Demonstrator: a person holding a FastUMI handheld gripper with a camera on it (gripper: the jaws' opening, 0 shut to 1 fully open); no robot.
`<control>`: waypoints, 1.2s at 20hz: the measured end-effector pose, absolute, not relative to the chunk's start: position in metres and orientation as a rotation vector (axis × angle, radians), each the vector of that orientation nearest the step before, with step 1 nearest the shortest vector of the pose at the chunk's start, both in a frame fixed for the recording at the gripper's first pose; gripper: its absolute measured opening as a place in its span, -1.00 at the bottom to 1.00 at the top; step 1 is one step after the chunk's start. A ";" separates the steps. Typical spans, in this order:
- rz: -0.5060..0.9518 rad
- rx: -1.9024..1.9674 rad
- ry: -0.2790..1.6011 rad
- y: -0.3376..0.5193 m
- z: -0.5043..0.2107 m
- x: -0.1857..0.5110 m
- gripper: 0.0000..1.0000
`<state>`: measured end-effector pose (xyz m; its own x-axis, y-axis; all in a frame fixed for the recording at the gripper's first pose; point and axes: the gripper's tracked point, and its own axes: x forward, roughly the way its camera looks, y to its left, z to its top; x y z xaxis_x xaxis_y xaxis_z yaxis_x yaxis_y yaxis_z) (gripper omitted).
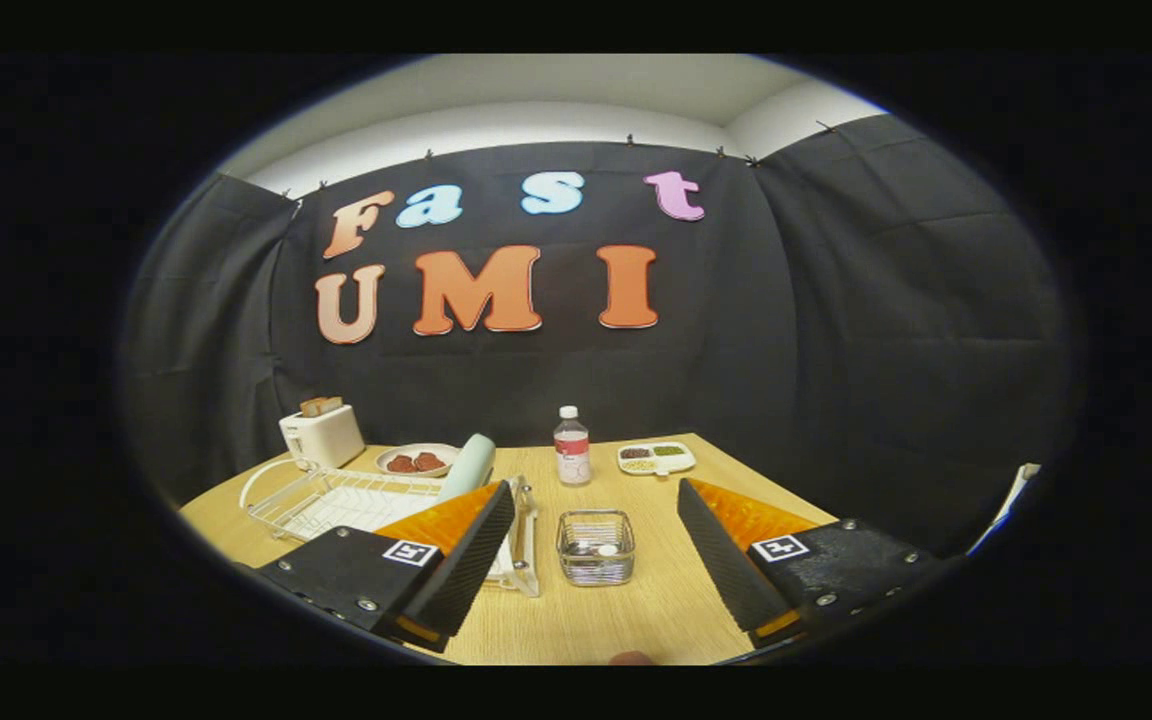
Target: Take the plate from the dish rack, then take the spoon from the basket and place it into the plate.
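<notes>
Wooden table [666, 600], basket [595, 547] between gripper [596, 500] fingers

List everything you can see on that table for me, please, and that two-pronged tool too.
table: one, light wood, under everything
dish rack: one, white wire, beyond the left finger
pale green item: one, leaning in the rack; plate or cup, cannot tell
basket: one, clear, between the fingers, just ahead
bottle: one, clear with white cap, beyond the basket
toaster: one, white, behind the rack
bowl: one, white, red-brown food, beside the toaster
divided tray: one, white, right of the bottle
gripper: one, black and orange fingers, open, holding nothing
</notes>
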<state>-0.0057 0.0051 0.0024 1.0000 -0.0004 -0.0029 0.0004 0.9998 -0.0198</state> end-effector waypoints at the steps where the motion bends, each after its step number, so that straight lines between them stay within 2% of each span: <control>1: 0.003 -0.019 0.005 0.007 0.001 -0.006 0.96; 9: 0.030 -0.017 0.048 0.033 -0.009 0.001 0.96; 19: 0.131 -0.056 0.149 0.105 -0.026 0.039 0.96; 24: 0.116 -0.052 0.201 0.116 -0.038 0.061 0.96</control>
<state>0.0609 0.1157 -0.0376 0.9732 0.1095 -0.2023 -0.1199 0.9920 -0.0400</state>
